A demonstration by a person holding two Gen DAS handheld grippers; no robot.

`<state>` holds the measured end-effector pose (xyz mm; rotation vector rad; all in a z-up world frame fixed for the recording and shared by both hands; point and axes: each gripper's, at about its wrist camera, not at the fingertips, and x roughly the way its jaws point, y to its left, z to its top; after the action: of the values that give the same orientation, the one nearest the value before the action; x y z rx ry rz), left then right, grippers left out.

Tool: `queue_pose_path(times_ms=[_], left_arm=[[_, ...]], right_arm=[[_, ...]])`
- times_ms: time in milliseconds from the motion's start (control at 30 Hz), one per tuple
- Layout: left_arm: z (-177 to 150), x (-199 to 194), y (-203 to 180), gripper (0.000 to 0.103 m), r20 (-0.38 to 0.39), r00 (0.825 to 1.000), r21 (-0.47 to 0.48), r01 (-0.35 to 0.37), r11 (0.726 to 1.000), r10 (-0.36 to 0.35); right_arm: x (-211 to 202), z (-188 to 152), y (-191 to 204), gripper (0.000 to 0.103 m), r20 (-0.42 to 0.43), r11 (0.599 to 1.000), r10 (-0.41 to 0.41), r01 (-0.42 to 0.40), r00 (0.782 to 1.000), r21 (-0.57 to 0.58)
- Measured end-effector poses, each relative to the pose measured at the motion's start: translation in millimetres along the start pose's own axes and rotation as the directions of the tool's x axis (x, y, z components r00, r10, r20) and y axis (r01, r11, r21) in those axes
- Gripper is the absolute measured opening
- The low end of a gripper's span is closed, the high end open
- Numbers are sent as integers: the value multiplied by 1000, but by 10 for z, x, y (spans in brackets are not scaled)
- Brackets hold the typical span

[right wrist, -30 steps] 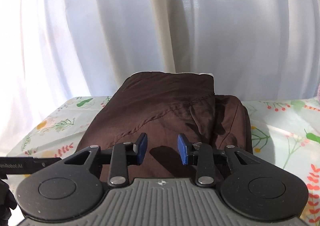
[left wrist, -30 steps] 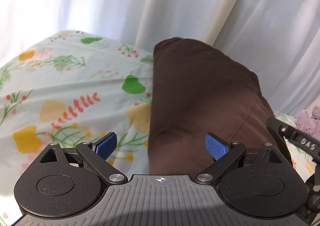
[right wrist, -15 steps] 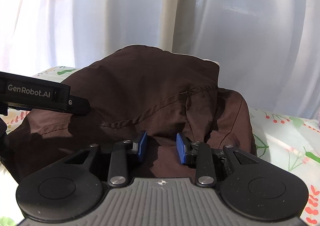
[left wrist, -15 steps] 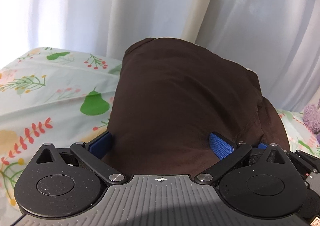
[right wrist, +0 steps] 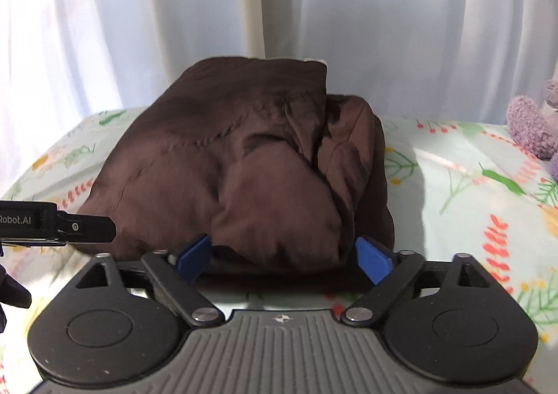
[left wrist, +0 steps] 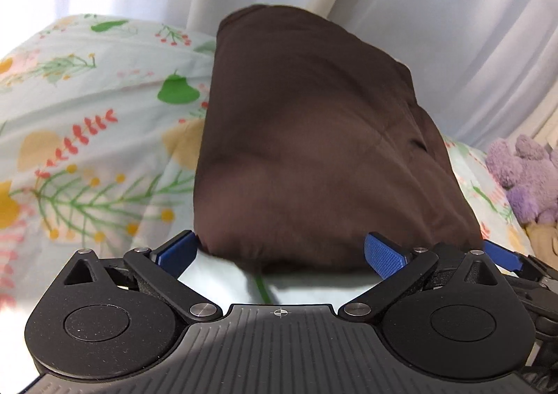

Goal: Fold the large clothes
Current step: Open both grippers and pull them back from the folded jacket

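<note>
— Nearest the left gripper (left wrist: 280, 252)?
— Blue pads spread wide, gripping nothing; folded brown garment (left wrist: 314, 150) just ahead, near edge blurred.
— And the right gripper (right wrist: 282, 259)?
— Spread too, flanking the garment's (right wrist: 244, 167) front bulge; contact impossible to tell.
— Beyond?
— Floral sheet (left wrist: 87, 115) under it, purple plush (right wrist: 530, 125) cut off at right, white curtain (right wrist: 383, 10) farthest.

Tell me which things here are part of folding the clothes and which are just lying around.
Part of the job:
brown garment, in a folded bundle
left gripper, jaws open
right gripper, jaws open

Just there:
floral bedsheet
purple plush toy
white curtain
</note>
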<state>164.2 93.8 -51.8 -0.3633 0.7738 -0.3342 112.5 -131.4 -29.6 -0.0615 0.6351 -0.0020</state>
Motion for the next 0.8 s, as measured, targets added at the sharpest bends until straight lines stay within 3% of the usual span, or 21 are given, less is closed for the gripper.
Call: queue_pose_path(times_ms=[100,233,500,800], left_arm=[[-219,-59,-39,103,-75,997,18,23,1000,-22],[-361,-155,-107,103,-98,993,90,-59,994,68],[-348,-450,-155,103,-20,983,140,-180,974,185],[-332,-622,-263,103,30,978,167,-208,964,206]], right_arm=[[-20,-133,30,98,-104,999,-7,10,995,34],[-121,-139,131,98,-180,998,-59,64,982,25],[-495,25,218,98,-180,991,-86,103,980,87],[-660,77,272,98,-155,988,-136,144,979,46]])
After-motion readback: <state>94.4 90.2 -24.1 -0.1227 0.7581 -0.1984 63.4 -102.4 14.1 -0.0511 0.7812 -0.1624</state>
